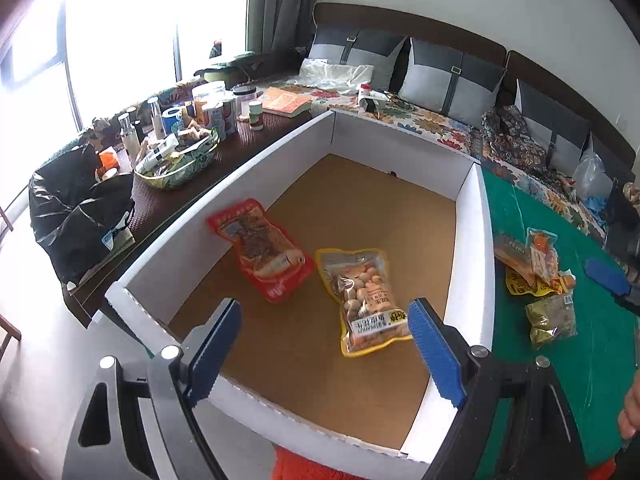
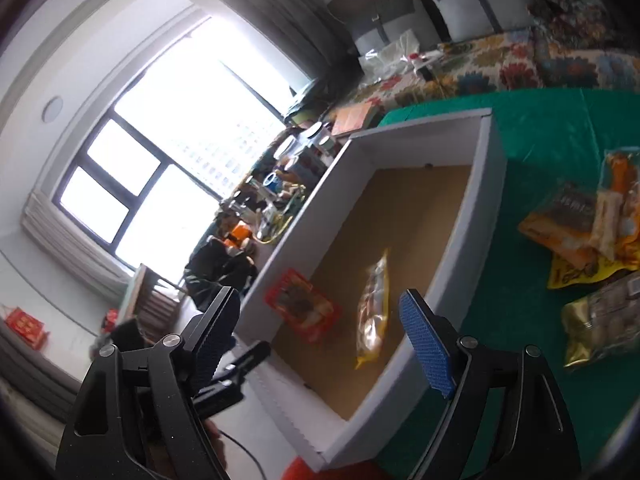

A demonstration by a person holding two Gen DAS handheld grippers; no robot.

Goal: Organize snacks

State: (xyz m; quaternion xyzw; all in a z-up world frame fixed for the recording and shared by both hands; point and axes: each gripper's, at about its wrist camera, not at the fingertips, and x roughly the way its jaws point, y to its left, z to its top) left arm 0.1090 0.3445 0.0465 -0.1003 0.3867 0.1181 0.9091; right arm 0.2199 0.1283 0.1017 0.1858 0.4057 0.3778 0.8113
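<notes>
Both grippers, left point(image 1: 324, 344) and right point(image 2: 322, 334), gape empty above the box point(image 1: 468, 240); the peanut pack point(image 1: 368, 300) lies beyond the left jaws.

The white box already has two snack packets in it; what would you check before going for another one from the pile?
1. Left gripper empty, open: ok.
2. Right gripper empty, open: ok.
3. White box has free floor beside the red packet and the peanut packet: ok.
4. Snack pile on the green cloth in view: ok.
5. Packets in the pile lie apart: not ok, they overlap.
6. Which packet lies topmost: cannot tell.
</notes>
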